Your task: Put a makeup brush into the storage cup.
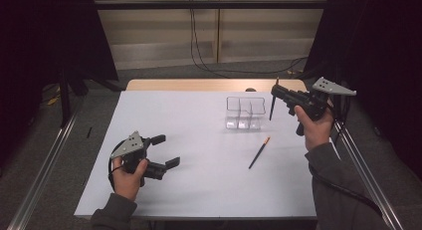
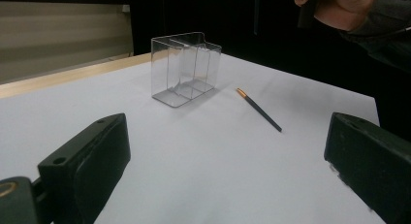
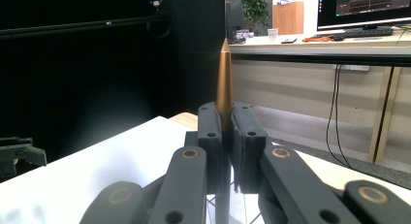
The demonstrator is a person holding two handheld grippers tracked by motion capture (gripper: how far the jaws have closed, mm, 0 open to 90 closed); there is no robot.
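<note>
A clear plastic box (image 1: pixel 245 112) with inner dividers stands on the white table top (image 1: pixel 189 140), right of centre; the left gripper view shows the box (image 2: pixel 184 69) ahead. My right gripper (image 1: pixel 276 93) hovers just right of the box, shut on a thin dark pencil (image 1: pixel 272 106) held nearly upright. The pencil's gold tip (image 3: pixel 224 83) sticks up between the shut jaws. A second dark pencil (image 1: pixel 259 152) with an orange end lies flat on the table in front of the box. My left gripper (image 1: pixel 168 150) is at the near left, open and holding nothing.
A strip of bare wood (image 1: pixel 199 84) runs along the table's far edge, with a small dark object (image 1: pixel 251 89) on it. Metal rails (image 1: pixel 366 175) flank both sides. Black cables (image 1: pixel 209 65) trail over the floor behind. Dark curtains stand left and right.
</note>
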